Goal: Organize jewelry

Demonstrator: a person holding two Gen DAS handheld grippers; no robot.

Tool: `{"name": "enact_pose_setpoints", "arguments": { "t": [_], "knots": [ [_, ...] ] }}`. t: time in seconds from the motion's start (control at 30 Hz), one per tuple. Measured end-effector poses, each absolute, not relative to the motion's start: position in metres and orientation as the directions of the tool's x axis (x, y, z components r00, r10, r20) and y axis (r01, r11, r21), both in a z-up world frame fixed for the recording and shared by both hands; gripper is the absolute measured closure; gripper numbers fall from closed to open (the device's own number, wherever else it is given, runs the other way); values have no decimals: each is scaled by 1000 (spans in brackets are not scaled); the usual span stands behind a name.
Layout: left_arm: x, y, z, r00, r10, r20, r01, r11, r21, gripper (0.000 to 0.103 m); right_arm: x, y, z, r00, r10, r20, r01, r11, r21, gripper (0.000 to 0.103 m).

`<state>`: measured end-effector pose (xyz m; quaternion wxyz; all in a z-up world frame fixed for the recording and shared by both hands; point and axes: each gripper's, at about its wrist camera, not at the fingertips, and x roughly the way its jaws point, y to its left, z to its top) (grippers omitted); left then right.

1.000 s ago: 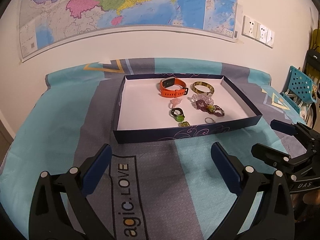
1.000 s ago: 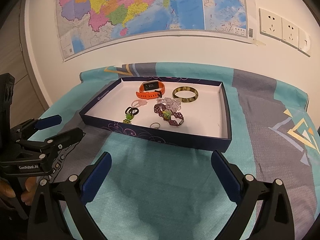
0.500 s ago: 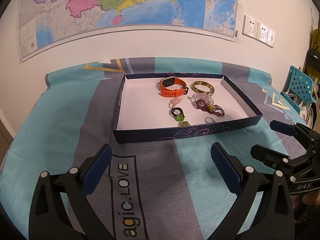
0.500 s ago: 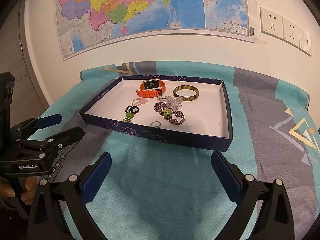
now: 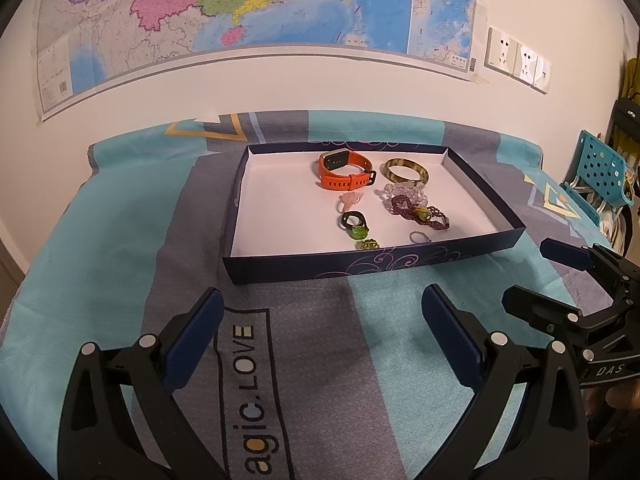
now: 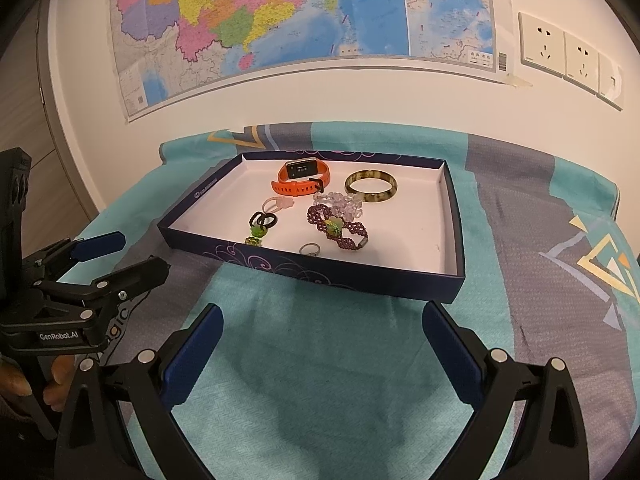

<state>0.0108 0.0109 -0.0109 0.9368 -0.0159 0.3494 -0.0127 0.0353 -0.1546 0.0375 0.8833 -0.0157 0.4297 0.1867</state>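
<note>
A dark blue tray (image 5: pixel 472 196) (image 6: pixel 450 208) with a white floor sits on the cloth-covered table. It holds an orange watch (image 5: pixel 344 170) (image 6: pixel 302 178), a tortoiseshell bangle (image 5: pixel 404 170) (image 6: pixel 371 186), a purple beaded bracelet (image 5: pixel 418 214) (image 6: pixel 338 229), clear beads (image 5: pixel 402 191), a pink ring (image 5: pixel 351 199), a black and green ring (image 5: pixel 354 225) (image 6: pixel 262 224) and a silver ring (image 5: pixel 418 237) (image 6: pixel 310 249). My left gripper (image 5: pixel 322 314) (image 6: pixel 118 254) is open and empty in front of the tray. My right gripper (image 6: pixel 320 330) (image 5: pixel 536 276) is open and empty too.
A teal and grey cloth (image 5: pixel 120 240) covers the table up to a wall with a map (image 5: pixel 240 8). Wall sockets (image 6: pixel 568 56) are at the upper right. A teal plastic basket (image 5: pixel 600 168) stands off the table's right end.
Both grippers have drifted slightly back and up from the tray. Nothing in the tray has moved.
</note>
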Motion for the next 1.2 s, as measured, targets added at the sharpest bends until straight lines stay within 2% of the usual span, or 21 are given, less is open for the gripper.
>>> {"name": "enact_pose_setpoints", "arguments": {
  "t": [1.2],
  "knots": [
    [13,12,-14,746,-33,-665,6,999,-43,5,36,-156,34,558,320,-766,-340,930,141,7]
  ]
}}
